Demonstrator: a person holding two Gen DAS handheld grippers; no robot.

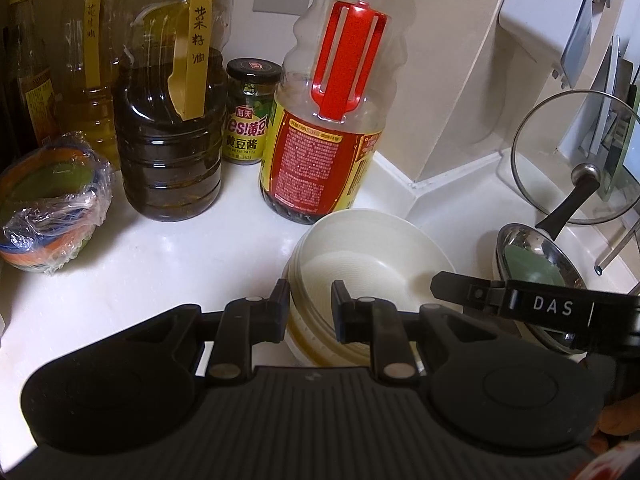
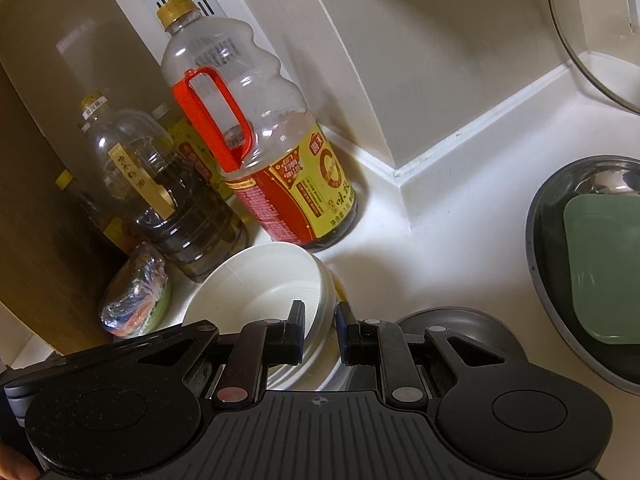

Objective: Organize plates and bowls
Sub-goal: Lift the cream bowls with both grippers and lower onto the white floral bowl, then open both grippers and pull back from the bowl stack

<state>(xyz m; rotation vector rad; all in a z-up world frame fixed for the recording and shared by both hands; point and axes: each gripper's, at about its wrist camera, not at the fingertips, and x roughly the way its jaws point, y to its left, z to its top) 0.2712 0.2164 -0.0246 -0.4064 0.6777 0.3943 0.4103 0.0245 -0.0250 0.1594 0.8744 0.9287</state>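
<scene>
In front of the red-handled clear plastic sauce bottle (image 1: 326,120), we grip the stack of white ribbed ceramic bowls (image 1: 360,256): left gripper (image 1: 310,306) and right gripper (image 2: 320,330) each clamp its rim.

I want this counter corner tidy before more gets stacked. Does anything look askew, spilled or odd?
The stack of white bowls leans: the top bowl sits tilted, not nested flat, with both tools clamped on its rim. A green dish stands slanted inside the steel bowl. No spill visible.
</scene>
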